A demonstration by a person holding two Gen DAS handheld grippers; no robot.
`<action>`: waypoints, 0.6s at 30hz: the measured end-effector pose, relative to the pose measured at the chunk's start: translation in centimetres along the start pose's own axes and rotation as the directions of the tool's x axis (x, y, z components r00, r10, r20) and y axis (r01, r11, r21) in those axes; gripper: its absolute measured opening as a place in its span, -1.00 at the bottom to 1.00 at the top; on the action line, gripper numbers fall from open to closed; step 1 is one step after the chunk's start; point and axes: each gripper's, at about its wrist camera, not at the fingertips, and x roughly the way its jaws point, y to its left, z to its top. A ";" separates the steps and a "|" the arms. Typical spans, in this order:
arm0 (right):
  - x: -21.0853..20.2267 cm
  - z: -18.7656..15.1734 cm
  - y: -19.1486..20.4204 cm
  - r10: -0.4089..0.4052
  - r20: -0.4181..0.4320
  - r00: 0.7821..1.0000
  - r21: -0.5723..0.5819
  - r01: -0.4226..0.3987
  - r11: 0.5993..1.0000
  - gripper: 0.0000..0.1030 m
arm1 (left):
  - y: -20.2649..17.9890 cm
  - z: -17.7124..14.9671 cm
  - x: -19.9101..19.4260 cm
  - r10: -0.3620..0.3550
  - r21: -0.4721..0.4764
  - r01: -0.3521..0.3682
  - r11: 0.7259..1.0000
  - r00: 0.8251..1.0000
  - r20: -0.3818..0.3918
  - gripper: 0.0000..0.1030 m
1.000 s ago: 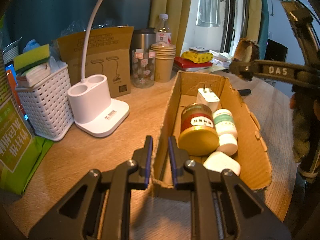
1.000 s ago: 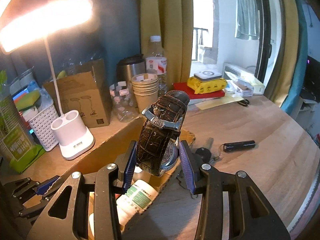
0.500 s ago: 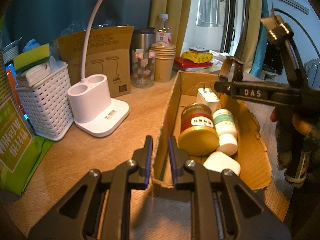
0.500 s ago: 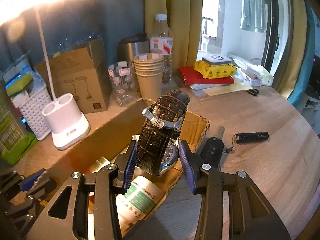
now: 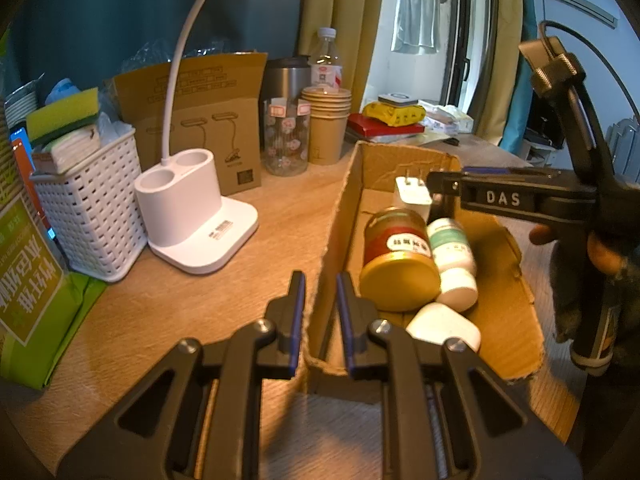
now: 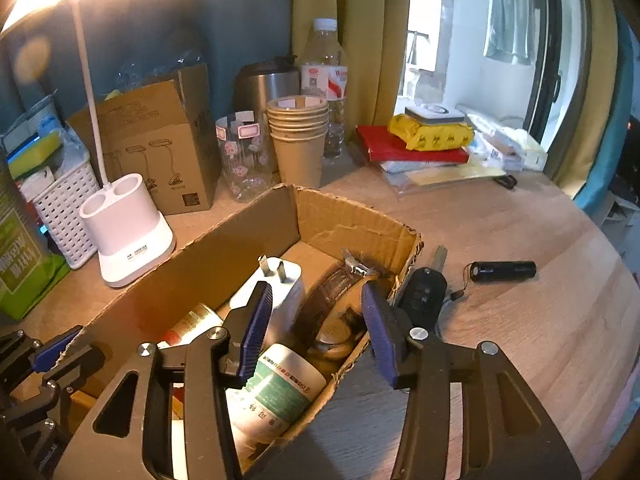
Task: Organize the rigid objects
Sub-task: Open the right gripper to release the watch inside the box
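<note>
With the left tongs (image 5: 320, 316) clamped on the cardboard box (image 6: 248, 228) wall, the right tongs (image 6: 316, 328) are opening over the watch (image 6: 332, 296) lying inside, while key fob (image 6: 424, 294) and black cylinder (image 6: 502, 271) remain on the worktop (image 6: 520, 340).
</note>
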 end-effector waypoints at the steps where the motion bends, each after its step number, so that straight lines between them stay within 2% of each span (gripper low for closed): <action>1: -0.1 0.0 0.1 -0.001 0.001 1.000 -0.003 0.001 1.000 -0.04 | 0.0 0.0 0.0 0.001 -0.001 -0.001 1.000 1.000 0.000 -0.67; 9: -0.8 0.0 0.0 -0.008 0.018 1.000 -0.001 0.008 1.000 -0.01 | 0.0 0.0 0.0 0.001 -0.001 -0.001 1.000 1.000 0.000 -0.67; 18: -3.6 0.7 -1.9 -0.034 0.090 0.995 0.041 0.031 0.999 0.09 | 0.0 0.0 0.0 0.000 -0.001 0.000 1.000 1.000 0.000 -0.67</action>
